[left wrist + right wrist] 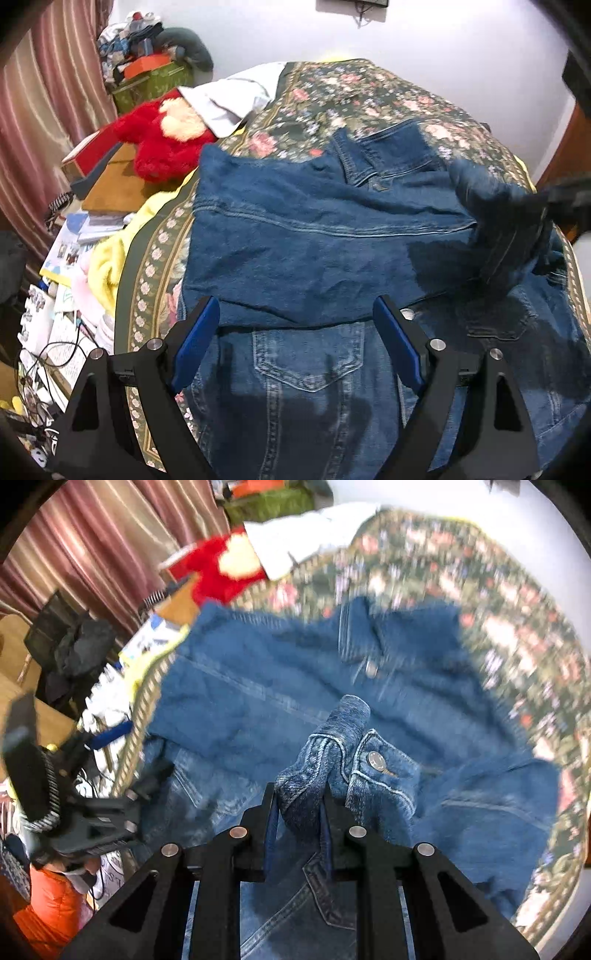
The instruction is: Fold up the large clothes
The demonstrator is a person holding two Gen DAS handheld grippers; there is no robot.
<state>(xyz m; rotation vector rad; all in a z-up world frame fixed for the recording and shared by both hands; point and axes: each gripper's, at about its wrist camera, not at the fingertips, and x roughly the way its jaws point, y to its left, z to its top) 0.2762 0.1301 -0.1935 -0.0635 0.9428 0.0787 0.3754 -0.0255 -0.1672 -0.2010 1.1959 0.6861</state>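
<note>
Matt denim jacket (314, 240), woven floral bedspread (369, 96)

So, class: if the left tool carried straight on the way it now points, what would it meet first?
Most likely the denim jacket spread on the bed. The open left tool points down at it with nothing visible between, though depth is hard to judge.

A blue denim jacket (314, 229) with paler stitching lies on a dark green bedspread (369, 96) patterned with pink flowers. Beside it sit a bright red plush toy (162, 144) and striped dusty-pink curtains (55, 92).

One denim jacket (314, 240), two tools, one red plush toy (162, 147)
</note>
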